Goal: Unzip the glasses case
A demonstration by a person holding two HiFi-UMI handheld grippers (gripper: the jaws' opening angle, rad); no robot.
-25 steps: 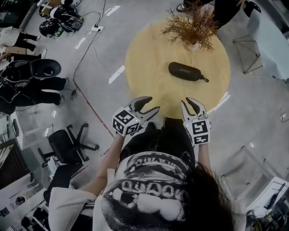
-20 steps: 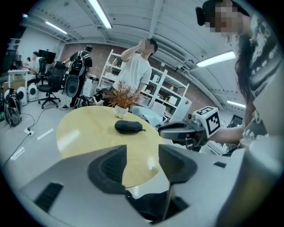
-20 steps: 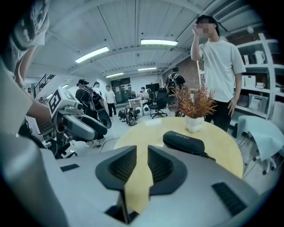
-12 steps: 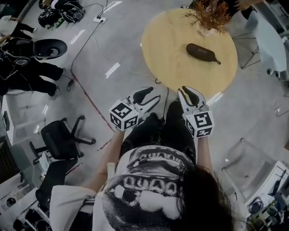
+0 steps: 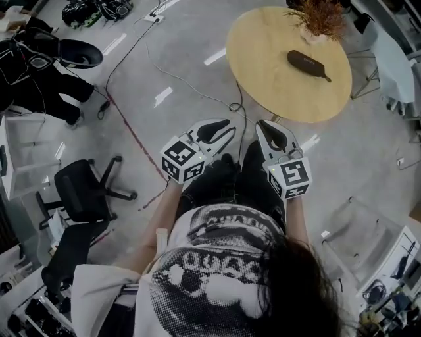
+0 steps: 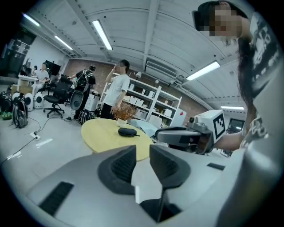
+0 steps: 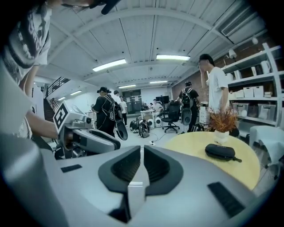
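Note:
The black glasses case (image 5: 308,65) lies zipped on the round yellow table (image 5: 263,59), far ahead of both grippers; it also shows small in the left gripper view (image 6: 127,131) and the right gripper view (image 7: 220,152). My left gripper (image 5: 222,129) is held in front of the person's body, over the floor. Its jaws have just been closing, a narrow gap remains and nothing is between them (image 6: 142,148). My right gripper (image 5: 271,129) hangs beside it; its jaws have just been closing too and now meet with nothing between them (image 7: 141,150).
A dried plant in a white pot (image 5: 322,20) stands on the table behind the case. A cable (image 5: 191,85) runs across the floor to the table's foot. A black office chair (image 5: 82,191) stands at the left. A person in a white shirt (image 7: 217,88) stands by the shelves.
Both grippers have drawn back from the table, which now lies farther off toward the upper right. Both pairs of jaws have narrowed, the right pair down to touching.

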